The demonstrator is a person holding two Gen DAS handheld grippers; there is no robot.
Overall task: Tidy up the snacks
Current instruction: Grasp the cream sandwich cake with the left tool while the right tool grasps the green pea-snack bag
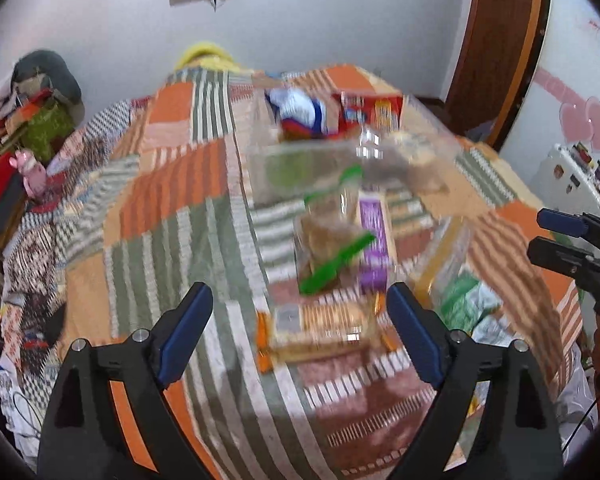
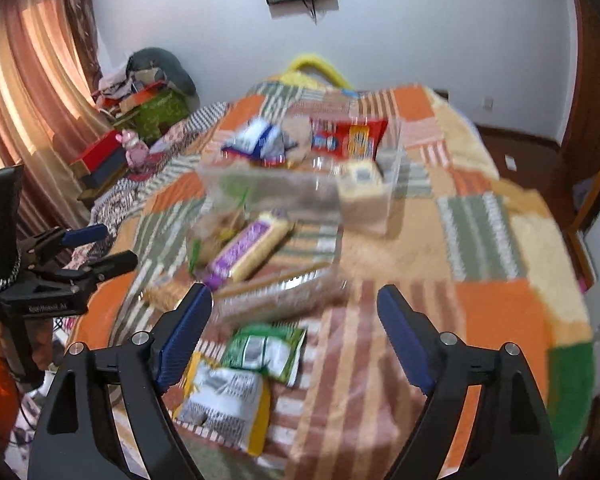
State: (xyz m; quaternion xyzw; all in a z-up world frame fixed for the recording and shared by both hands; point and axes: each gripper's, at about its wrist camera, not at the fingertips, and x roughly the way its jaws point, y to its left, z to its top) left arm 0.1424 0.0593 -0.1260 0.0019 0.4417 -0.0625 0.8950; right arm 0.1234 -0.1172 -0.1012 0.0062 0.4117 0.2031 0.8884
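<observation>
Snacks lie scattered on a patchwork blanket (image 2: pixel 480 216), most of them around a clear plastic container (image 2: pixel 300 192) at its middle. Just in front of the container sits a purple-labelled biscuit pack (image 2: pixel 246 250); nearer the cameras lie a green packet (image 2: pixel 266 350) and a yellow-edged packet (image 2: pixel 224 396). The left gripper (image 1: pixel 300 308) hovers spread wide above a cracker pack (image 1: pixel 320 322), holding nothing. The right gripper (image 2: pixel 294 308) is likewise spread and empty.

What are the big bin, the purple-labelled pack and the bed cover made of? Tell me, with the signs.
Bin: likely clear rigid plastic; snacks show through its walls, with glints. Purple-labelled pack: probably glossy plastic film over pale biscuits, though blurred. Bed cover: soft woven or plush fabric, matte patchwork stripes.
</observation>
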